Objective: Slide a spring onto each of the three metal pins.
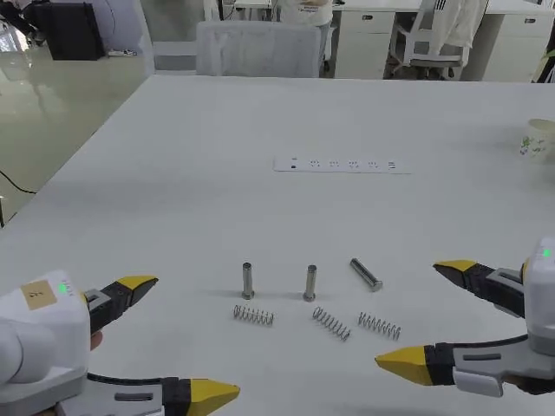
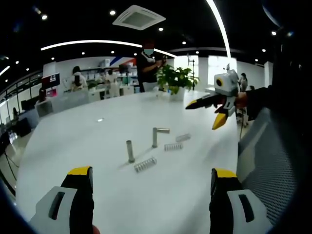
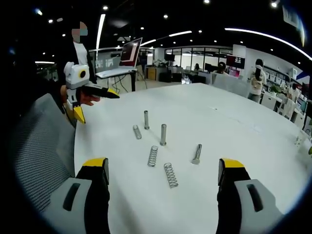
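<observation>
**Parts and grippers on the white table (image 1: 173, 173), listed near to far in the head view.**

Count: two grippers, three springs, three metal pins, one power strip, one cup.

Nearest the person, the left gripper (image 1: 178, 340) and the right gripper (image 1: 423, 314) flank the parts.

Next come the springs, all lying on their sides in a loose row: the left spring (image 1: 253, 315), the middle spring (image 1: 331, 323) and the right spring (image 1: 380, 326). None sits on a pin.

Just beyond them are the pins. The left pin (image 1: 247, 281) and the middle pin (image 1: 310, 282) stand upright, and the right pin (image 1: 366, 274) lies on its side, angled. Each spring lies near a pin, apart from it.

Well beyond is the power strip (image 1: 342, 165), lying flat. The cup (image 1: 539, 139) stands at the far right edge, and a chair (image 1: 258, 48) stands past the table.

Pose: the left gripper enters from the lower left with its yellow-tipped jaws pointing right. The right gripper enters from the lower right with its jaws pointing left. Both sets of tongs are spread wide and grip nothing, and each gripper view shows the parts between its own parted jaws, well ahead of the tips.
</observation>
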The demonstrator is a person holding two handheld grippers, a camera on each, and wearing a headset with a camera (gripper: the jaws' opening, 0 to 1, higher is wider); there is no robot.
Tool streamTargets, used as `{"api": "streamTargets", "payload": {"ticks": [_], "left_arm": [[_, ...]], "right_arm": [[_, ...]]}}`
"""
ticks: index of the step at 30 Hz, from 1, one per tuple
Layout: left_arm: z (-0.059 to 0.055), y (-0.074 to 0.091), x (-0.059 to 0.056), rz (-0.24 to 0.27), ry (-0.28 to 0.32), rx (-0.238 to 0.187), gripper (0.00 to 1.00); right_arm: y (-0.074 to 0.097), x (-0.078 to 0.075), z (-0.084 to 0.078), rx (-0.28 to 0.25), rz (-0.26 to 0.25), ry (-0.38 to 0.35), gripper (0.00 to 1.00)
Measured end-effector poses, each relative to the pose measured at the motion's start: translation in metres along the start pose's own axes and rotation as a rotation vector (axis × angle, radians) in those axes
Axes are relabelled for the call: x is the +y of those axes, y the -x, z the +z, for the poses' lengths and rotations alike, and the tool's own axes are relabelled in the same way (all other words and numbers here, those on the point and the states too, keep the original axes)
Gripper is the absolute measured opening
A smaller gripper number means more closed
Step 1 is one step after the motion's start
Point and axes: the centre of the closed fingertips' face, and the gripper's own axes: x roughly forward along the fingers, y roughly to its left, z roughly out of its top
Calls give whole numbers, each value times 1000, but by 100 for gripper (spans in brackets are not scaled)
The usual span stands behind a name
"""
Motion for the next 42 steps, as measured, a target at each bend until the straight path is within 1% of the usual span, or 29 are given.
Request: {"api": "streamTargets", "payload": {"ticks": [20,42], "left_arm": [[0,0,0,-3,2,-1,98],[-1,-1,2,-3,4,-4,98]], "right_arm": [[0,0,-1,10,2,4,91],[0,0,-1,15,-3,1,91]]}}
